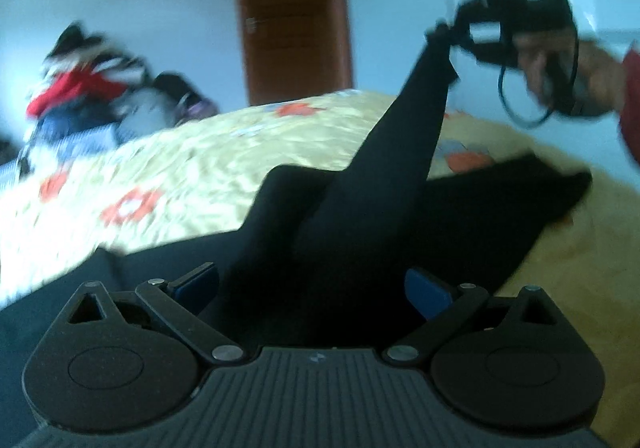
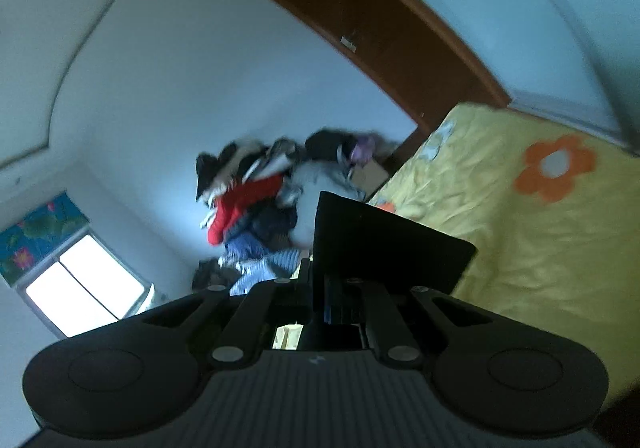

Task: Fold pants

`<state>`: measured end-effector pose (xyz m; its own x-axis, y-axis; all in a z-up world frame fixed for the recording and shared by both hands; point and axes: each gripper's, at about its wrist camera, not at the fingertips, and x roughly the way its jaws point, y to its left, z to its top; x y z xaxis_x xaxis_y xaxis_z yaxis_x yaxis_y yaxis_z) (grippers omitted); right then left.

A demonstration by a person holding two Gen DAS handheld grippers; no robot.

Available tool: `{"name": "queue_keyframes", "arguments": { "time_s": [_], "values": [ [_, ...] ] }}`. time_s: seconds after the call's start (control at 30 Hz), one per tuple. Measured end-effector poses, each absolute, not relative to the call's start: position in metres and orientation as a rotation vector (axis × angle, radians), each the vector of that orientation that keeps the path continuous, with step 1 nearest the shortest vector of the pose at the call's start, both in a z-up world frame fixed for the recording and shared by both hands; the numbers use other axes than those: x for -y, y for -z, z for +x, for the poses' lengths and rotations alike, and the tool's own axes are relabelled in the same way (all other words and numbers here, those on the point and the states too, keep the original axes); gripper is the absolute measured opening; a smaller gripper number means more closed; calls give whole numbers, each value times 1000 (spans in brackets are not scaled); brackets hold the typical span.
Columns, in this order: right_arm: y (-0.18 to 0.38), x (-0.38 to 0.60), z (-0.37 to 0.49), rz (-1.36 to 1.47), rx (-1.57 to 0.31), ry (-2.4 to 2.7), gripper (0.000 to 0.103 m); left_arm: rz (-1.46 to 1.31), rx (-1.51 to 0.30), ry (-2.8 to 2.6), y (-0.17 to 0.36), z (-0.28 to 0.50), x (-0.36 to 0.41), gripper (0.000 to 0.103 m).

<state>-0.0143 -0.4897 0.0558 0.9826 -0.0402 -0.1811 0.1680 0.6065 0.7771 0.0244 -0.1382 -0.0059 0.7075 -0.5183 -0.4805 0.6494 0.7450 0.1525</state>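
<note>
The black pants (image 1: pixel 360 224) lie on the yellow flowered bedspread (image 1: pixel 180 168), one leg pulled up and to the right. My left gripper (image 1: pixel 312 288) hovers over the dark cloth with its blue pads (image 1: pixel 426 290) wide apart. My right gripper (image 1: pixel 452 32) shows at the upper right of the left wrist view, raised above the bed and shut on the end of that leg. In the right wrist view the right gripper (image 2: pixel 332 288) has its jaws closed on a flat black piece of the pants (image 2: pixel 384 244).
A heap of mixed clothes (image 1: pixel 88 96) sits at the far left end of the bed; it also shows in the right wrist view (image 2: pixel 264 204). A brown wooden door (image 1: pixel 292 12) stands behind the bed. A bright window (image 2: pixel 84 288) is at the left.
</note>
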Motion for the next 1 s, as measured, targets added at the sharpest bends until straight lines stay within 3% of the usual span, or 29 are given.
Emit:
{"name": "queue_keyframes", "arguments": {
  "time_s": [0.13,0.3,0.4,0.53,0.77,0.93,1.0],
  "values": [
    [-52,497,-48,961,-153,140,5,447,-445,674,21,27,168,81],
    [-52,502,-55,974,-162,144,5,337,-531,691,27,45,166,18],
    [-62,500,-63,934,-108,127,5,239,-522,710,16,46,149,8],
    [-52,492,-100,892,-125,191,5,254,-521,752,10,35,143,6],
    [30,490,-167,1000,-343,420,6,324,-566,791,30,29,145,7],
    [30,483,-193,1029,-294,495,17,299,-608,820,21,27,136,27],
    [21,478,-196,971,-293,556,22,295,-619,824,19,24,132,45]
  ]
}}
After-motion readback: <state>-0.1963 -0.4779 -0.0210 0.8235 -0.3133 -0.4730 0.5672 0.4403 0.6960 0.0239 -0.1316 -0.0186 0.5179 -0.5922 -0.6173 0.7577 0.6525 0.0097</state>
